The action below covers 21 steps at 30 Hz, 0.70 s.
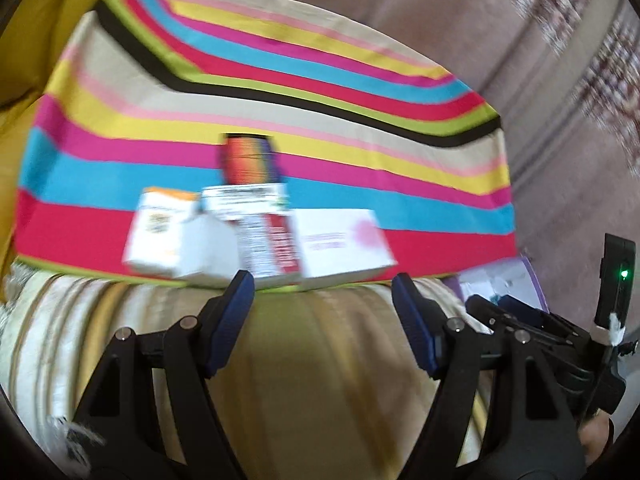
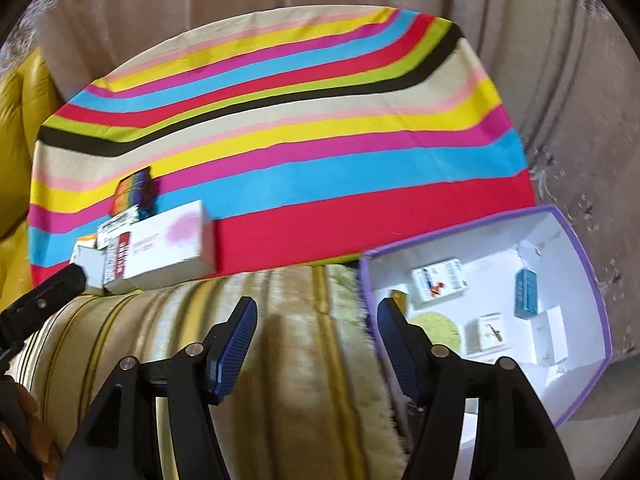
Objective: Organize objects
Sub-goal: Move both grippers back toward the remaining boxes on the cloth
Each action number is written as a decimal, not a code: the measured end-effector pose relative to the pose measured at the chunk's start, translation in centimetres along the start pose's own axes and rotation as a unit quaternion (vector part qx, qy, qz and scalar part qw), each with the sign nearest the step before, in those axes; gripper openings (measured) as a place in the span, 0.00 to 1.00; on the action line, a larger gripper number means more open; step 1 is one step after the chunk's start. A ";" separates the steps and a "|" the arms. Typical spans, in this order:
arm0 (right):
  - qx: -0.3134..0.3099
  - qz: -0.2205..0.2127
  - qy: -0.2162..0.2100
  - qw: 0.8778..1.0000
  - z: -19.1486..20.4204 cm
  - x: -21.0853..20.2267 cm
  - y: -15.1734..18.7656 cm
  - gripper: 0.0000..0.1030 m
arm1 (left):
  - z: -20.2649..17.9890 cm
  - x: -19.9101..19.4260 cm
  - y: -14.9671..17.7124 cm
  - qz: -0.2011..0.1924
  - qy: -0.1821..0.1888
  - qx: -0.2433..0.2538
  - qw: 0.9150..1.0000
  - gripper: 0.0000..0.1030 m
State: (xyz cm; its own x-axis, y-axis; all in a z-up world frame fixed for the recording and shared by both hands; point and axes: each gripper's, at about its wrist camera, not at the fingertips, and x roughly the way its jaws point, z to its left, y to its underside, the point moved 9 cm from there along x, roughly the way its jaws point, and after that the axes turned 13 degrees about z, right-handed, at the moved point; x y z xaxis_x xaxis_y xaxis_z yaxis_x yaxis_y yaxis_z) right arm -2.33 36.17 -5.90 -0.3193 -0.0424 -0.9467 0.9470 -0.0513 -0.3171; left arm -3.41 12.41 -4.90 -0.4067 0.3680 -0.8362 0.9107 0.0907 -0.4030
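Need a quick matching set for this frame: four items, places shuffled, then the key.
Items:
1. blue box
2. white box with pink blot
3. rainbow box
4. right gripper

Places:
A. over the cream striped fabric
B. inside the purple-rimmed bin
C. front of the cluster on the striped cloth
D. back of the cluster

Pairs: 1-B, 2-C, 3-D, 4-A

The left gripper is showing black arms, blue ribbed pads and round silver screws. The right gripper is looking the same, and is wearing white tape and glowing a tiny green light.
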 end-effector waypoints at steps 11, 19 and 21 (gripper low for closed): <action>-0.067 0.015 -0.027 0.997 7.0 1.7 -1.1 0.77 | 5.8 -0.9 1.0 0.003 -0.006 -0.070 0.998 0.72; -0.104 0.030 -0.018 0.994 10.0 3.3 -1.2 0.79 | 7.9 -1.4 1.1 0.000 -0.025 -0.080 0.996 0.77; -0.111 0.032 -0.020 0.993 10.4 3.4 -1.2 0.80 | 8.8 -1.4 1.1 0.001 -0.035 -0.085 0.996 0.78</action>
State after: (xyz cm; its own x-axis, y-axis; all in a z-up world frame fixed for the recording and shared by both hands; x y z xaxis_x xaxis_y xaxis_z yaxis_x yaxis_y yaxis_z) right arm -4.94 25.71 -8.09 -0.2548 -0.0781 -0.9638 0.9484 0.1746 -0.2648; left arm -2.50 3.84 -7.45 -0.4030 0.3037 -0.8633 0.9084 0.2474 -0.3370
